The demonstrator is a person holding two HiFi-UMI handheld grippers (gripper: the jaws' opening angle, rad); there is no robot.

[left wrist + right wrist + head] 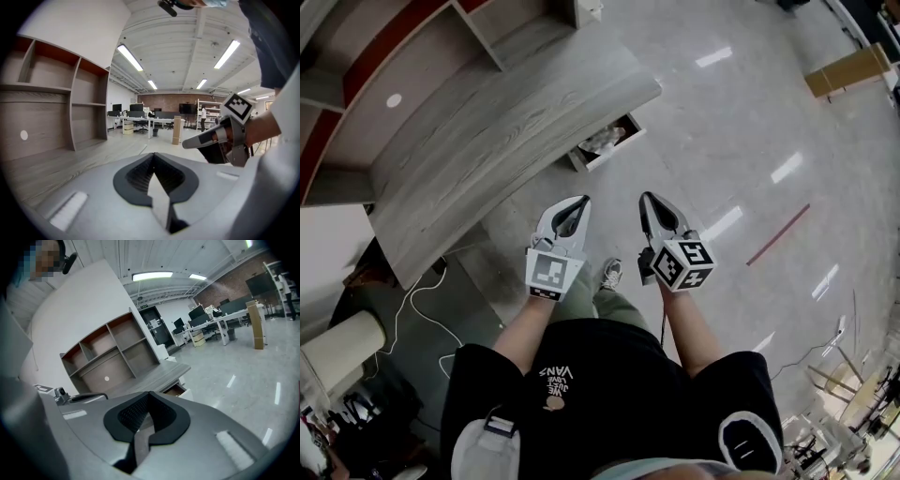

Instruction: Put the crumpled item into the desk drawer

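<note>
The desk drawer stands pulled open under the far end of the curved grey wooden desk. A white crumpled item lies inside it. Both grippers hang over the floor in front of the person, short of the drawer. My left gripper is shut with nothing between its jaws, as the left gripper view also shows. My right gripper is beside it, also shut and empty. The right gripper view catches the open drawer just beyond the jaws.
A shelf unit with red-brown backing stands behind the desk. White cables trail on the floor at the left. A cardboard box sits far right, and a red tape line crosses the glossy floor.
</note>
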